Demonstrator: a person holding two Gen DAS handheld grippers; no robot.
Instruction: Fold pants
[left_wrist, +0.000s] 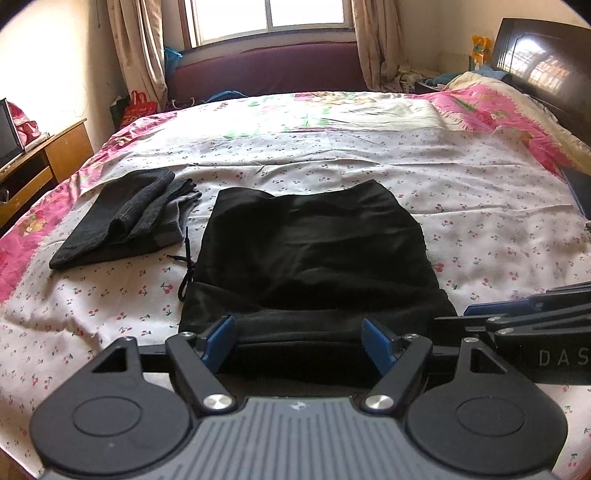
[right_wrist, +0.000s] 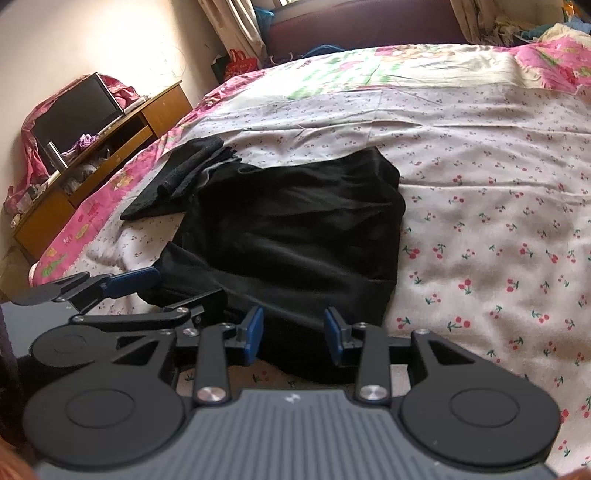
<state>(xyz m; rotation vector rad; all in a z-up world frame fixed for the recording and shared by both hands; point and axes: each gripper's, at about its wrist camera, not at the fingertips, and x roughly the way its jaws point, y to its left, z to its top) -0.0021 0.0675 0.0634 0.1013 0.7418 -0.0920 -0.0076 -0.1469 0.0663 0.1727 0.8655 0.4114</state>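
Black pants (left_wrist: 314, 251), folded into a squarish bundle, lie on the bed (left_wrist: 480, 192) over a cherry-print sheet, drawstring (left_wrist: 186, 266) trailing at their left edge. Left tongs (left_wrist: 299, 339): jaws spread wide over the near edge of the pants, blue pads clear of the cloth, nothing held. Right tongs (right_wrist: 293, 332): jaws partly open above the near edge, nothing gripped. Grey folded garment (left_wrist: 122, 225) lies just beside the pants, to the left. Wooden cabinet (right_wrist: 110, 155) stands beside the bed.
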